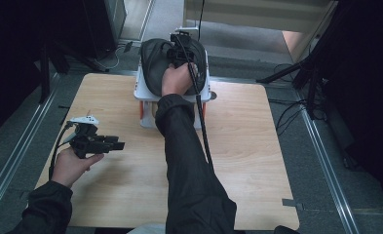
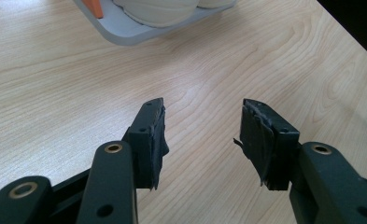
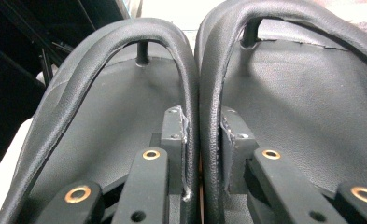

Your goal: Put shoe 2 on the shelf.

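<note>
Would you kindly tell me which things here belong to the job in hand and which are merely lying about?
In the job:
- black flip-flops, a pair side by side on the white rack
- right claw, closed on their two inner straps

Lying about:
- left claw, open over the bare table
- pale shoes on the rack's lower shelf

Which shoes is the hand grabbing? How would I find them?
Look at the far edge of the wooden table, where a small white rack stands. On its top lie the black flip-flops, side by side, with the right gripper pinching their two inner straps together. The shoes on the shelf below are pale, not black.
</note>
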Demonstrator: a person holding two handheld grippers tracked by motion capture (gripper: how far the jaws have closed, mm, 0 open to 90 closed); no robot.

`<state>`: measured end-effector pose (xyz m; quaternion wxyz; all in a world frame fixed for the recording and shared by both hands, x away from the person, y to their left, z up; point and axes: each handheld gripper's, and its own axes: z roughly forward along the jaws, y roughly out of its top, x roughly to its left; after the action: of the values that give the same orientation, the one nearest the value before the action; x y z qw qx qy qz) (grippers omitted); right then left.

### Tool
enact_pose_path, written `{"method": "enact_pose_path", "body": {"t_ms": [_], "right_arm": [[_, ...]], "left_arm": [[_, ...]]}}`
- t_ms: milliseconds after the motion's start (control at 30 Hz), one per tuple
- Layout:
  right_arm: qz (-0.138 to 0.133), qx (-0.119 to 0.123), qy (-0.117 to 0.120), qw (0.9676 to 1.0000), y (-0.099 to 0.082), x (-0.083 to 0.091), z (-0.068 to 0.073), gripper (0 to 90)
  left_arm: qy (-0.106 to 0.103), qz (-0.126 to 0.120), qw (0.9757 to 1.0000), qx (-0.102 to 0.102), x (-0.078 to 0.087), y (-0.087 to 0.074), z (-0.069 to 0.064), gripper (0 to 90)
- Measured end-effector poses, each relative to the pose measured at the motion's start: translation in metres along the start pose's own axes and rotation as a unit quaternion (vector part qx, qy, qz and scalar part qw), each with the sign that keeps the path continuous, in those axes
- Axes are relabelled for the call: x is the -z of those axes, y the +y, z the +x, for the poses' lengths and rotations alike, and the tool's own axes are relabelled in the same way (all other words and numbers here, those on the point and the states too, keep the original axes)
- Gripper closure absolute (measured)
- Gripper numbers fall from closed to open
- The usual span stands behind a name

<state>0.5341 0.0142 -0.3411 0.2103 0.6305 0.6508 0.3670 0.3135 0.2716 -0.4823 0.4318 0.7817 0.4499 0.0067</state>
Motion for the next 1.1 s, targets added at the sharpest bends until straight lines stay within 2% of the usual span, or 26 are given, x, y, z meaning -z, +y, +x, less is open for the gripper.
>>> {"method": "enact_pose_path", "body": {"t_ms": [33,300,633,800,833,967,1033,1100], "right_arm": [[0.000,-0.005,-0.001,1.0000,-0.0004,-0.0005,0.0003,75.2],[-0.003,-0.002,-0.003,1.0000,-0.0035,-0.0036,0.0031,72.3],[-0.006,-0.001,-0.013,0.9999,-0.0047,-0.0001,0.0013,74.3],[-0.008,-0.012,0.003,0.9999,-0.0057,0.0003,-0.0011,68.1],[-0.008,-0.010,0.011,0.9999,-0.0059,0.0007,-0.0013,64.2],[-0.006,-0.012,0.018,0.9998,-0.0058,0.0023,-0.0019,62.1],[-0.007,-0.023,0.033,0.9992,-0.0063,0.0049,-0.0054,60.3],[-0.008,-0.024,0.037,0.9990,-0.0065,0.0061,-0.0065,59.7]], "left_arm": [[-0.001,0.001,1.0000,0.000,0.0001,0.0001,0.0001,50.9],[0.001,0.001,1.0000,0.002,0.0005,-0.0002,-0.0002,50.8],[0.000,0.003,1.0000,0.000,-0.0009,-0.0001,-0.0012,50.8],[0.001,0.003,1.0000,-0.001,-0.0017,-0.0001,-0.0022,50.8],[0.000,0.004,1.0000,-0.001,-0.0016,0.0000,-0.0020,50.8],[0.000,0.005,1.0000,-0.001,-0.0019,0.0001,-0.0016,50.8],[0.001,0.005,1.0000,-0.001,-0.0022,0.0001,-0.0015,50.9],[0.002,0.006,1.0000,-0.002,-0.0024,0.0001,-0.0015,50.8]]}}
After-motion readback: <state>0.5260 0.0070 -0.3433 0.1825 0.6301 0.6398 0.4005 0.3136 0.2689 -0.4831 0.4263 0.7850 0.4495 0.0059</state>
